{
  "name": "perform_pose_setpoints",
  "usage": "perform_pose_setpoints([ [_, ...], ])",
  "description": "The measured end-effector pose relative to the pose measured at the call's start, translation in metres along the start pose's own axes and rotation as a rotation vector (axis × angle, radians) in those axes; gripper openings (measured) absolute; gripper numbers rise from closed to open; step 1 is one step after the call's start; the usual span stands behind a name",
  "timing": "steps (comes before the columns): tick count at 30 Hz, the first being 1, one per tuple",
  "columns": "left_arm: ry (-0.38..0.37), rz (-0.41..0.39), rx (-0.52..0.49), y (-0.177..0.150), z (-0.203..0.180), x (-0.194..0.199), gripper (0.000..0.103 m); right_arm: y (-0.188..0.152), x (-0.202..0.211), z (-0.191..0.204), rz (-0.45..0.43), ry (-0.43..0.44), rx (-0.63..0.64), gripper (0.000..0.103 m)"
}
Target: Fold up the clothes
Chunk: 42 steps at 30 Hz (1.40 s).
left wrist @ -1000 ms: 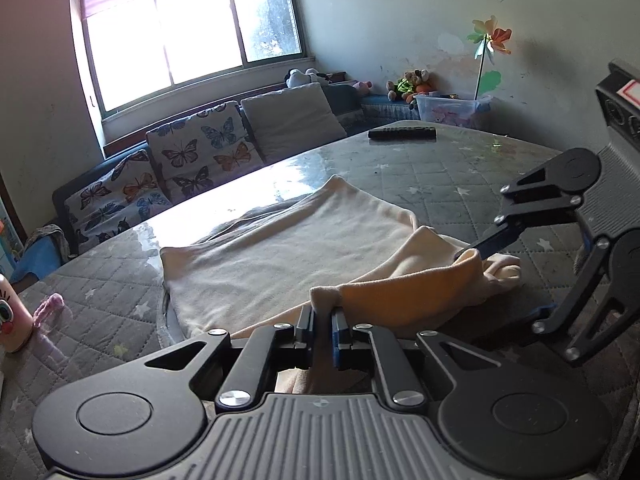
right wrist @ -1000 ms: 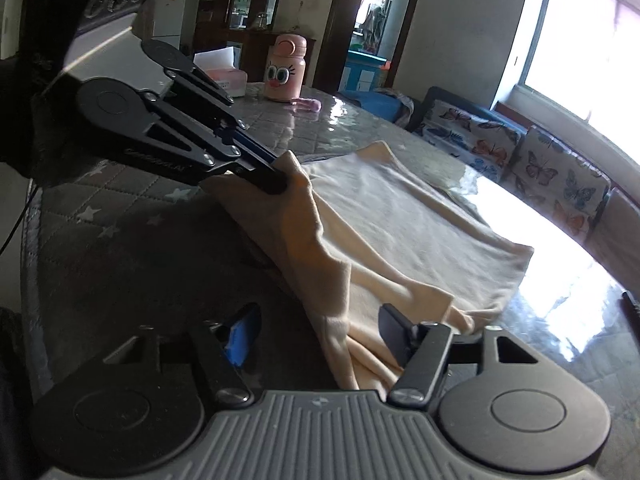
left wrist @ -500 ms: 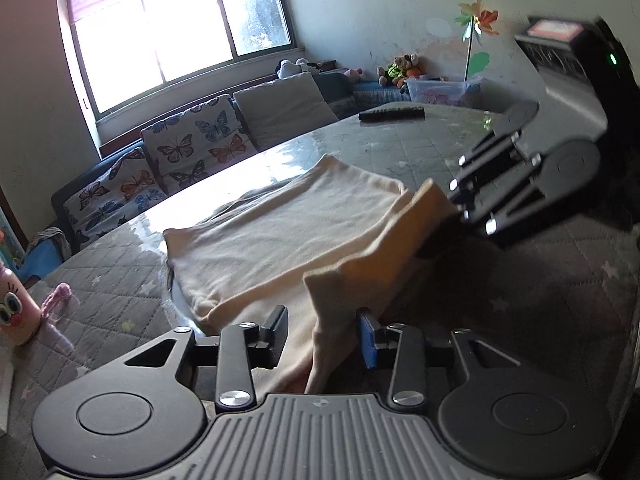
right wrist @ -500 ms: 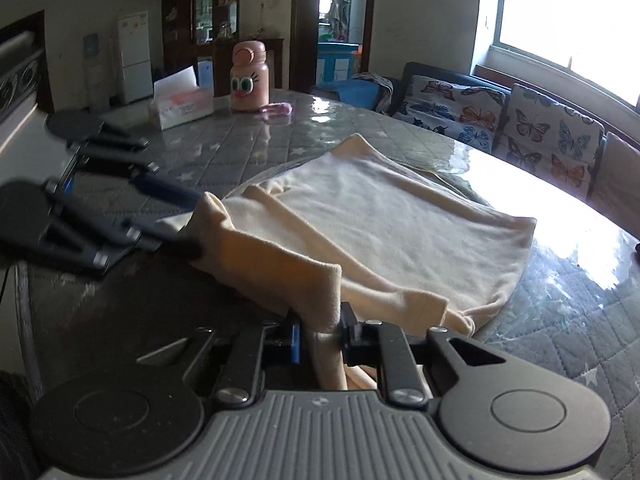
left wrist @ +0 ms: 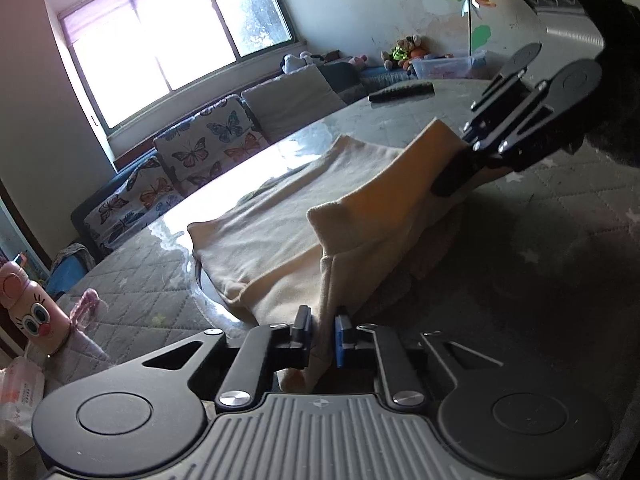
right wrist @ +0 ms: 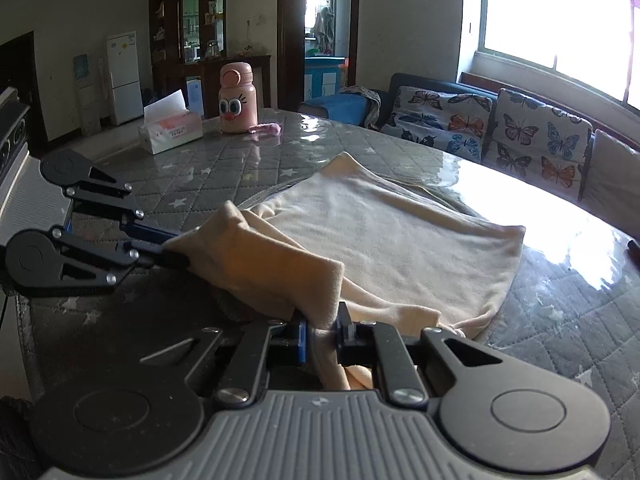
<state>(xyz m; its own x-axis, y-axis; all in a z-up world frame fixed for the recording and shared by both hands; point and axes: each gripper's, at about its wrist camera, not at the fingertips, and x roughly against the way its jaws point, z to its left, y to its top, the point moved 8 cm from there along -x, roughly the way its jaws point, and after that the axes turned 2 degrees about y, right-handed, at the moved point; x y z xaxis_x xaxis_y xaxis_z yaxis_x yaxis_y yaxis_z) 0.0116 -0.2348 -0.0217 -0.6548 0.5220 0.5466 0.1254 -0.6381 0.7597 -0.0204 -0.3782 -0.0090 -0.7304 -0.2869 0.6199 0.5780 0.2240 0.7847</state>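
A cream garment (left wrist: 280, 232) lies spread on the grey quilted table (left wrist: 144, 292), and its near edge is raised off the surface. In the left wrist view my left gripper (left wrist: 323, 330) is shut on one corner of that raised edge. My right gripper (left wrist: 452, 178) grips the other end at the upper right. In the right wrist view the right gripper (right wrist: 323, 332) pinches a fold of the garment (right wrist: 392, 232). The left gripper (right wrist: 176, 256) holds the far corner at the left. The fabric hangs taut between the two.
A pink cartoon bottle (right wrist: 237, 98), a tissue box (right wrist: 170, 128) and a small pink item stand at the table's far left. A black remote (left wrist: 401, 92) lies at the far edge. A sofa with butterfly cushions (right wrist: 520, 128) runs under the window behind the table.
Over the last second each gripper let go and shut again on the garment's near edge. Now both hold it, further apart, with the edge lifted and stretched between them.
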Motion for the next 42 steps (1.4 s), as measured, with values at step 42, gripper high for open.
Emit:
perform_pose_setpoints([
  [42, 0.002, -0.041, 0.139, 0.052, 0.061, -0.008, 0.005, 0.056, 0.013, -0.004, 0.026, 0.095, 0.077, 0.01],
])
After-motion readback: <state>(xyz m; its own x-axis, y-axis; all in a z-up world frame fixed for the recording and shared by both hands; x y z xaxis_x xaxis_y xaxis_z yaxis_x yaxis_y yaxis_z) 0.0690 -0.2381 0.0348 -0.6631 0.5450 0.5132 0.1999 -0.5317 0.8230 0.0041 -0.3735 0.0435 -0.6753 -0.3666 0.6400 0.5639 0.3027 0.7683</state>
